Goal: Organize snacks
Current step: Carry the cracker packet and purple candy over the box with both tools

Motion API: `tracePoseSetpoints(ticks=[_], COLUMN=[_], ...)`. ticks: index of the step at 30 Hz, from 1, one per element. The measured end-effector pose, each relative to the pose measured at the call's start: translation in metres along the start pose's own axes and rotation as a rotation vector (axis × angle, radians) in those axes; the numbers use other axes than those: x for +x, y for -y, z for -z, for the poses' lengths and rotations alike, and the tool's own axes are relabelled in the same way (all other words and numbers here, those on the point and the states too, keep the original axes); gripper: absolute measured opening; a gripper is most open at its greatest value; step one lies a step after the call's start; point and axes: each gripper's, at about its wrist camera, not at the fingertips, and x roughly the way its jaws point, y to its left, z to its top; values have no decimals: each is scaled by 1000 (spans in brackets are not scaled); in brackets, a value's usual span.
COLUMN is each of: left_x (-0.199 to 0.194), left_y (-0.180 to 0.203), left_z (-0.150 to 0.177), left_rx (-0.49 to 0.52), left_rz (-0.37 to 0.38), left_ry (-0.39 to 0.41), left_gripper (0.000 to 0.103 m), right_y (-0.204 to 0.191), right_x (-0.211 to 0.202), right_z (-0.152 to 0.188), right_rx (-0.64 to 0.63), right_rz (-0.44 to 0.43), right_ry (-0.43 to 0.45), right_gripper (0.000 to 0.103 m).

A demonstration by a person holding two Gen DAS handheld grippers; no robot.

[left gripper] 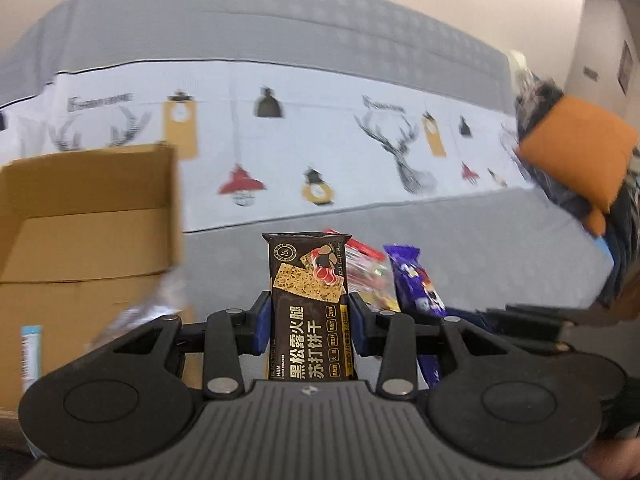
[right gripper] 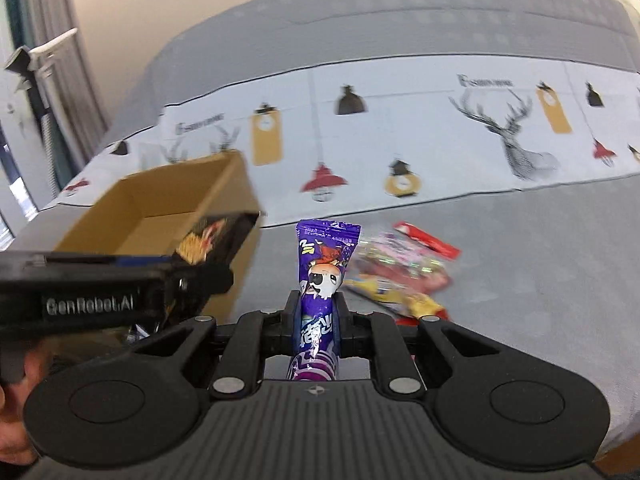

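Observation:
My left gripper point(left gripper: 308, 322) is shut on a dark brown cracker packet point(left gripper: 308, 280) that stands upright between its blue pads, lifted above the grey sofa seat. My right gripper point(right gripper: 318, 320) is shut on a purple snack packet point(right gripper: 322, 276) with a cartoon face, also held off the seat. In the left wrist view that purple packet point(left gripper: 416, 280) shows just right of the cracker packet. From the right wrist view the left gripper point(right gripper: 208, 276) with its cracker packet point(right gripper: 212, 240) sits in front of the open cardboard box point(right gripper: 168, 208). The box point(left gripper: 80, 216) lies to the left.
Several loose snack packets point(right gripper: 400, 272) lie on the grey sofa seat point(right gripper: 520, 260) right of the grippers, among them a red one point(right gripper: 428, 240). A white printed cloth point(left gripper: 320, 140) covers the seat's back part. An orange cushion point(left gripper: 580, 152) is at the far right.

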Motion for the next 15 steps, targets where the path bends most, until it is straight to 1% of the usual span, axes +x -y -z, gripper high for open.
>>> tracePoseSetpoints(ticks=[4,6,10,12,15], left_x=[-10,-11,4,13,16], left_y=[-43,-67,-126,-146,-169], left_z=[1,3,6,9,10], left_rx=[-89,-140,-312,-368,-430], left_rz=[-48,-76,-37,-44,-27], left_ry=[1,-12,-91,-119,-120], left_gripper=[43,43,43,43,43], right_y=[-35,-52,-81,-92,-108], right_x=[1,6,26,39,61], right_z=[-6,-10,-23,-29,-35], right_rx=[-36,-59,-85,-81,-103], right_rz=[-34,-45,-65,-85,-92], right_ry=[-2,-13,-47,-66,-97], right_gripper=[16,16,16,16,16])
